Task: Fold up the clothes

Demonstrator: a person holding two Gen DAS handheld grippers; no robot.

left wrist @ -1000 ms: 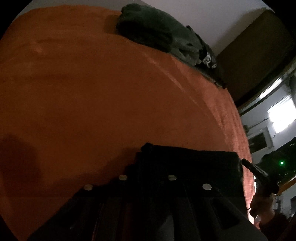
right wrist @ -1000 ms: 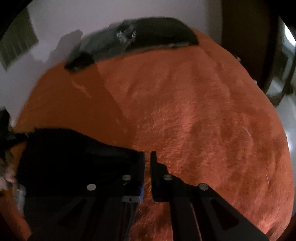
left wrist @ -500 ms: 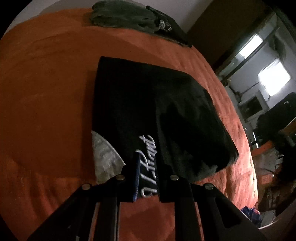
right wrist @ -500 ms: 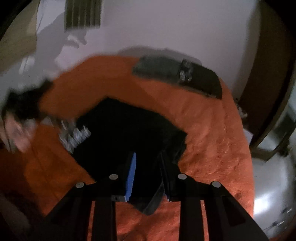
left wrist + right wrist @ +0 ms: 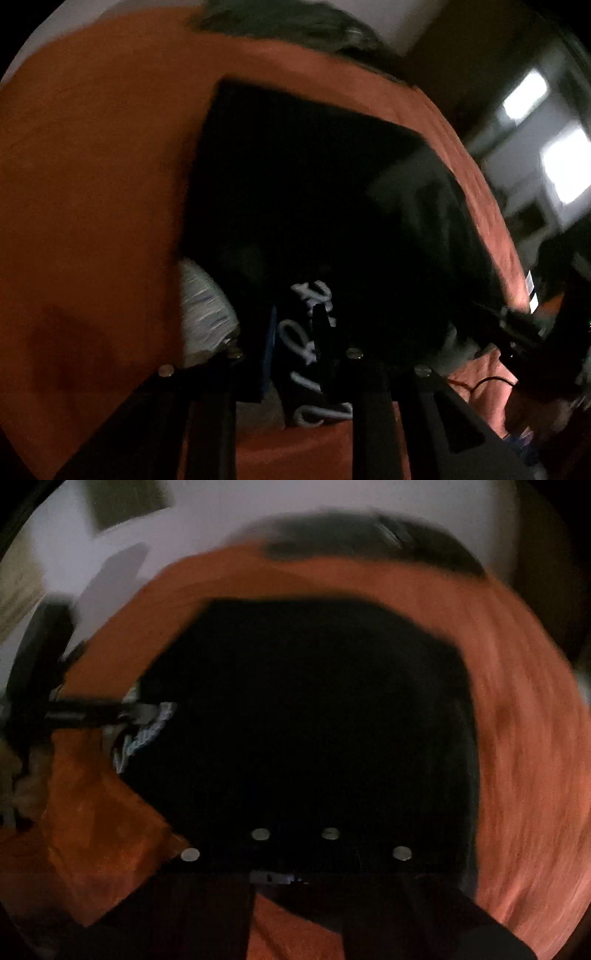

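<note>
A black garment (image 5: 314,192) with white lettering lies spread on the orange bedspread (image 5: 92,184). My left gripper (image 5: 295,332) is at its near edge. Its jaws are opening, and the lettered cloth shows in the gap between the pads. A white patterned patch (image 5: 207,306) peeks out beside the left finger. In the right wrist view the same garment (image 5: 314,701) fills the middle. My right gripper (image 5: 295,786) is low over it and shut, its fingers lost against the black cloth, so a pinch cannot be made out. The left gripper (image 5: 125,710) reaches in at the garment's left corner.
A pile of dark grey clothes (image 5: 295,26) lies at the bed's far edge by the white wall (image 5: 258,513). The bedspread's right edge (image 5: 491,206) drops toward a dim room with bright windows (image 5: 565,166). Bare orange bedspread (image 5: 524,757) lies right of the garment.
The black garment, bunched at the fingers a second ago, now lies spread flat. The right gripper has swung over it and its jaws have come together. Both views are blurred by motion.
</note>
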